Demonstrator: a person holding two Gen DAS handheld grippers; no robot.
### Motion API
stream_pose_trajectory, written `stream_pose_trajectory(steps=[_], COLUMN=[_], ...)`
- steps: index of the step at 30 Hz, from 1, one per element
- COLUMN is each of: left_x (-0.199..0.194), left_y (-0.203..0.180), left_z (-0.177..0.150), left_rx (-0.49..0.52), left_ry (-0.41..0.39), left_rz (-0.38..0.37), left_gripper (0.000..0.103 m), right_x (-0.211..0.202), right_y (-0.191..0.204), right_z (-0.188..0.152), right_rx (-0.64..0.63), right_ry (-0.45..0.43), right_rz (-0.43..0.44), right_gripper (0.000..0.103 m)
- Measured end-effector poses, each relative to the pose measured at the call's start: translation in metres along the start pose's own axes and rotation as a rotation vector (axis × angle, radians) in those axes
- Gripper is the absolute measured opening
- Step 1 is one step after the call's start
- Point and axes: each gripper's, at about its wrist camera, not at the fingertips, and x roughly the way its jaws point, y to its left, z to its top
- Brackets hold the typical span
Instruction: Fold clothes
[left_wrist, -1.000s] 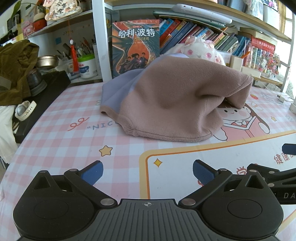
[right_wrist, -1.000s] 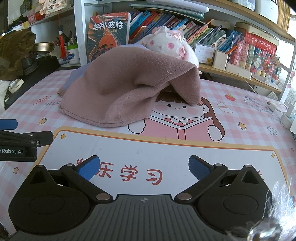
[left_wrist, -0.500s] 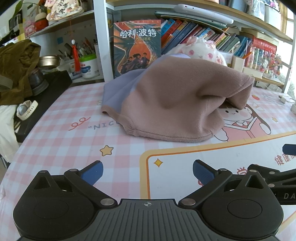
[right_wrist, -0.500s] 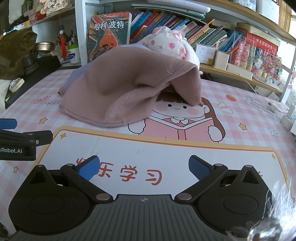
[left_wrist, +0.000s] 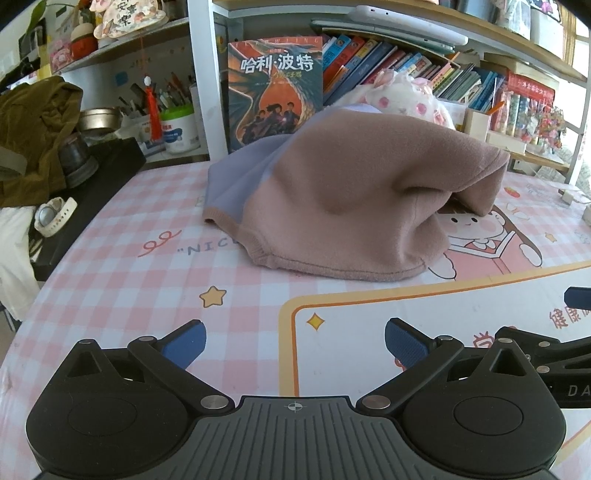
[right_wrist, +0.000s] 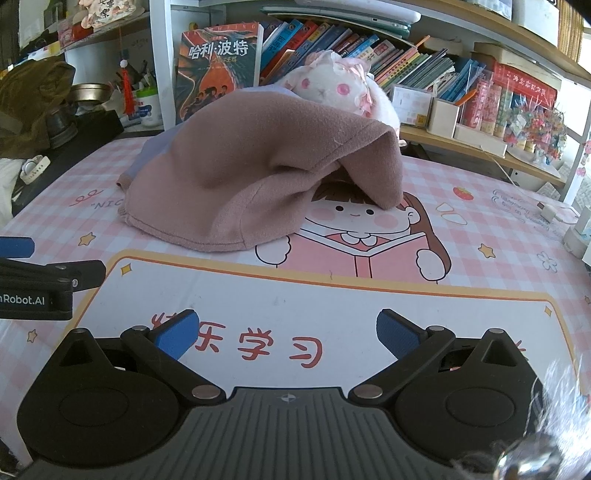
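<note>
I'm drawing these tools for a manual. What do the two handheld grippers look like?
Both match: the left gripper and right gripper have matte black bodies with two round housings, a ribbed grey centre plate bearing a crosshair mark, silver pivot pins, and angular black fingers tipped with blue pads. White lettering marks each gripper's side. No cables, hands or sleeves show.

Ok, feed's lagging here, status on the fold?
Both claws, left and right, open, empty. Pink garment unfolded, heaped on table. Plush toy behind it.
</note>
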Motion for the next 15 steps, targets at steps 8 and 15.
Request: stream_pose_trajectory(steps=[8, 15], left_x=[-0.0013, -0.0054], left_y=[-0.0014, -0.0046], left_z=[-0.0008, -0.0022], left_rx=[-0.005, -0.001], left_ry=[0.007, -0.001], left_rz=[-0.011, -0.015], left_gripper=[0.103, 0.103], right_x=[0.0007, -0.0017], right_y=[-0.0016, -0.003], right_z=[-0.0015, -0.0027], right_rx=[0.003, -0.002], right_ry=[0.005, 0.002], right_rz=[0.013, 0.027], right_gripper=[0.103, 0.103])
